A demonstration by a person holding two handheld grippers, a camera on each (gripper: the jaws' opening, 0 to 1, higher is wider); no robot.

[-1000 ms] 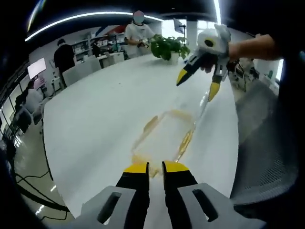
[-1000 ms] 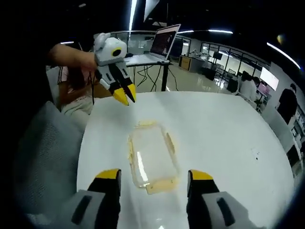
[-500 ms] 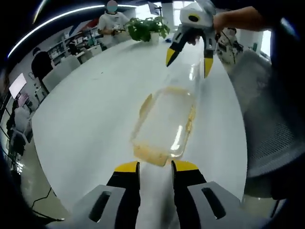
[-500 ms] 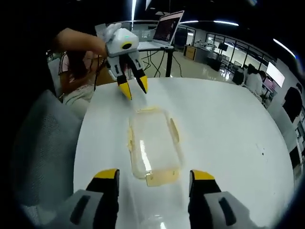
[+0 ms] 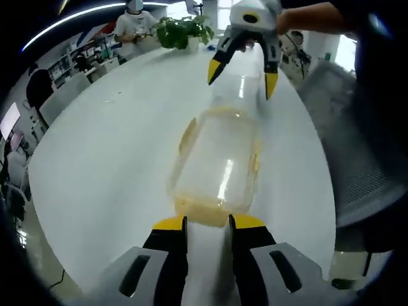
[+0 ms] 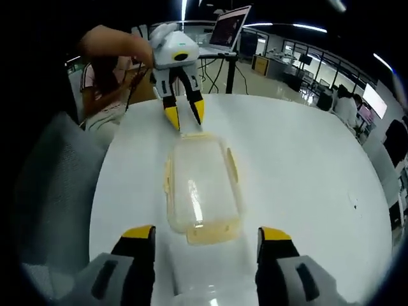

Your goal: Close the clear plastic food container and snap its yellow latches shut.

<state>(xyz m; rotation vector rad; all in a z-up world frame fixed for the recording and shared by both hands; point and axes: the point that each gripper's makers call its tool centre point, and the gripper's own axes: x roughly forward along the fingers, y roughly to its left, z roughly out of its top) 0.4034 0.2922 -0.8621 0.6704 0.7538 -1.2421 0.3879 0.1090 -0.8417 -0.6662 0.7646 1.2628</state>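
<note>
The clear plastic container (image 5: 217,166) (image 6: 199,188) lies lengthwise on the white table (image 5: 108,146) with its lid resting on top. Yellow latches (image 6: 231,164) flare out from its sides and ends. My left gripper (image 5: 209,223) is slightly open, its yellow tips on either side of the near end latch (image 5: 204,215). From the right gripper view the left gripper (image 6: 185,115) hovers just above the far end of the container. My right gripper (image 6: 206,233) is wide open, tips flanking the other end latch (image 6: 210,233). In the left gripper view the right gripper (image 5: 242,76) hangs over that far end.
A grey mesh chair (image 5: 344,127) (image 6: 44,185) stands against the table's edge. A potted plant (image 5: 185,29) sits at the table's far end. A laptop (image 6: 229,29) rests on a stand beyond the table. People stand and sit in the background office.
Both grippers have closed in on the container's two ends. The left gripper's jaws have parted a little. The container has stayed put.
</note>
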